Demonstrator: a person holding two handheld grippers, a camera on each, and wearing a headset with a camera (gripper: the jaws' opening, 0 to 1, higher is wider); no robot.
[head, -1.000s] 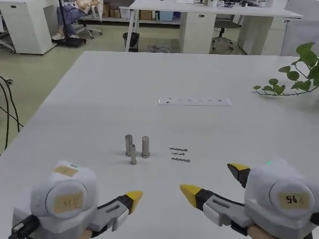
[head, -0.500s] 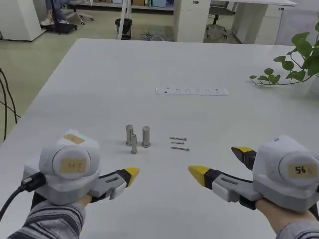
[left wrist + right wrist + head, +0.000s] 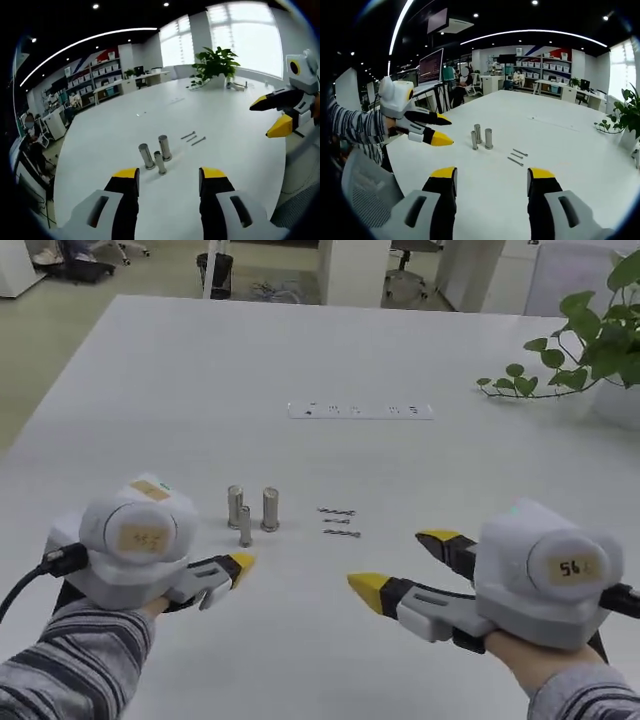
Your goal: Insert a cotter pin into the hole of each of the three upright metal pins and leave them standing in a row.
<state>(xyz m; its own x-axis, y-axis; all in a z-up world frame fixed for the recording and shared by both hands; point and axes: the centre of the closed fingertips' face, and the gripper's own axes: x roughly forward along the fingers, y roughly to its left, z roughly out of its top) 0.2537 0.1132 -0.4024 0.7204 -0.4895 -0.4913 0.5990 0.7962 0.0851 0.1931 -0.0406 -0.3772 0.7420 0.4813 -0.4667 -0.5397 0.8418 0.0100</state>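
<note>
The three metal pins (image 3: 245, 525) stand upright in a tight cluster on the white bench (image 3: 300, 360), two side by side at the back and a thinner one just in front of them, not in a row; none carries a cotter pin; the three cotter pins (image 3: 337, 521) lie flat just to the right of the cluster, parallel and apart from it; the left tongs (image 3: 235, 565) sit on the near side of the cluster and to its left, gripped by a hand whose striped sleeve (image 3: 70, 660) runs out from the lower corner, the yellow tips aimed inward and toward the pins; their jaws stand apart with nothing between them; the right tongs (image 3: 398, 561) are held on the near side of the cluster and well to its right, past the cotter pins, angled inward so that the tips point leftward; their jaws gape wide and are empty; beyond the cluster lies a white power strip (image 3: 360, 411), and far to the right behind it a leafy plant (image 3: 590, 340).
</note>
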